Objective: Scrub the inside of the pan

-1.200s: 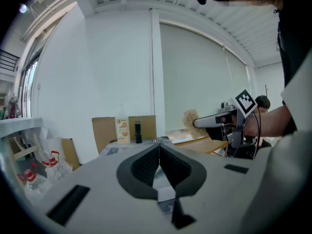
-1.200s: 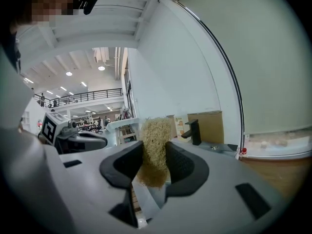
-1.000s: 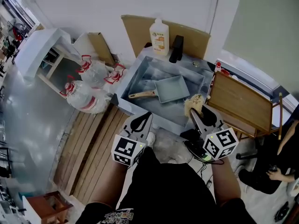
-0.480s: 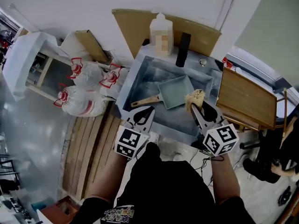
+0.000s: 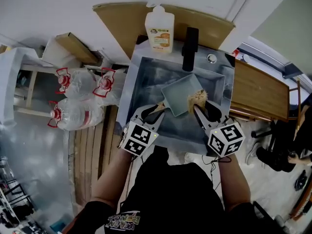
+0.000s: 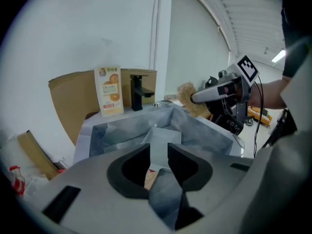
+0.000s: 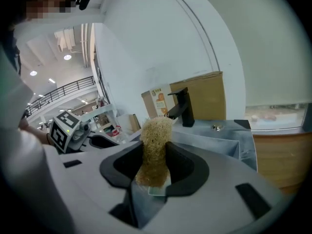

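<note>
Behind the sink (image 5: 146,74) with the pan (image 5: 176,95), bottle (image 5: 159,28), orange-fruit label, print illegible.

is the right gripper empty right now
No, the right gripper is shut on a tan fibrous scrubber that sticks up from between its jaws.
</note>
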{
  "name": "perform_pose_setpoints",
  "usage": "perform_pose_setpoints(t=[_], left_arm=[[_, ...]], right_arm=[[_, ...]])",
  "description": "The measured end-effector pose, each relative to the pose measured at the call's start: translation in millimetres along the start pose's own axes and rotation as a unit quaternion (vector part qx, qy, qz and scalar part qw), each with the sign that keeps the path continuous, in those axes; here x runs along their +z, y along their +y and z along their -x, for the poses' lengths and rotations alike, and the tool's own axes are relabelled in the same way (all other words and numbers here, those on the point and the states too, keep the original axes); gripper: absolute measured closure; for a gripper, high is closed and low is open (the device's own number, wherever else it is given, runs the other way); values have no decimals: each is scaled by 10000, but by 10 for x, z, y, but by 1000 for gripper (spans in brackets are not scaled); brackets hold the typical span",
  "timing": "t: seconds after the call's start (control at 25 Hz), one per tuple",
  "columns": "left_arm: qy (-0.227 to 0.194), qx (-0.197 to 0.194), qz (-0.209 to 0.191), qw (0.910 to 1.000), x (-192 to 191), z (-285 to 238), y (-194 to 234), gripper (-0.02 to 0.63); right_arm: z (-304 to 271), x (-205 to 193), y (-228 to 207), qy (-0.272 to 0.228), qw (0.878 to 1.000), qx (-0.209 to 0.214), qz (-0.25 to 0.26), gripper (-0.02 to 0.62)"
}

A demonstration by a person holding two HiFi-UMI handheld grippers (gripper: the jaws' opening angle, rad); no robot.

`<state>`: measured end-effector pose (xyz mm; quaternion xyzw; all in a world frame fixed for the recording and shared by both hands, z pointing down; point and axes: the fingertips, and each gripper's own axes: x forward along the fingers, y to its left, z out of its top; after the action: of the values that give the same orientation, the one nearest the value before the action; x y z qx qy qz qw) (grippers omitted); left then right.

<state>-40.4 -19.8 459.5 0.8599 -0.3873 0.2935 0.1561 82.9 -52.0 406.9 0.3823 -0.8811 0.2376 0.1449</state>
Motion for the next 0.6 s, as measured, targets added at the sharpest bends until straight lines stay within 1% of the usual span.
perform_pose_setpoints(t=[0.16,0.32,0.44,0.6], left_arm=[[474,-373,-101,9981,-252,-288,117,460],[896,-725,-230,9931,-469,-508,184,431],[1230,-980,-375,9868,-640,-655,191,410],[1675,-1251,-652,9757,-868,-801,155,393]], right_arm=[[-277,-137,-52,286,9994,-82,-147,448],[-503,-275,-93,540,9980,-189,-267,449],[-664,-386,-137,750,9964,-248,-306,448],[-855,-566,-169,1090,9933,-236,-298,448]])
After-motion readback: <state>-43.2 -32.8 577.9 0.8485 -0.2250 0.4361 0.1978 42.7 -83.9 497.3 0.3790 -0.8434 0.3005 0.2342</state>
